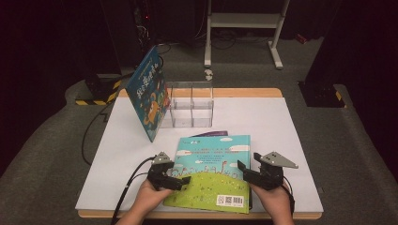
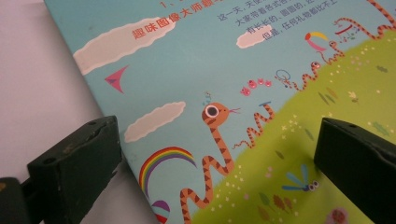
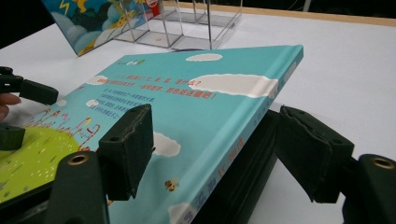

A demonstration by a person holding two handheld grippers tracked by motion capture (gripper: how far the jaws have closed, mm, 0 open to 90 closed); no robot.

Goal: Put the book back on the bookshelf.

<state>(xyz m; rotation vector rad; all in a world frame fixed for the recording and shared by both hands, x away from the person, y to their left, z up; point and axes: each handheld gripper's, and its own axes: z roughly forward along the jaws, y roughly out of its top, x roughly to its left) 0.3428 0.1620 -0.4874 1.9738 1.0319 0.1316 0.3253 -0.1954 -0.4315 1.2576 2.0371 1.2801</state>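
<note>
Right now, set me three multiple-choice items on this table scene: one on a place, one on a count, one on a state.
1. Where does the dark-blue book stand?
A. against the clear organizer's left side
B. inside it
C. flat at the table's right edge

2. How many grippers flank the snake book?
A. none
B. one
C. two

3. How stand the right gripper's jaws?
A. open astride the book's edge
B. shut on a pen
C. shut on nothing

Key: 1 A, it leans there tilted; 2 C, left gripper included; 3 A, a gap shows.
</note>
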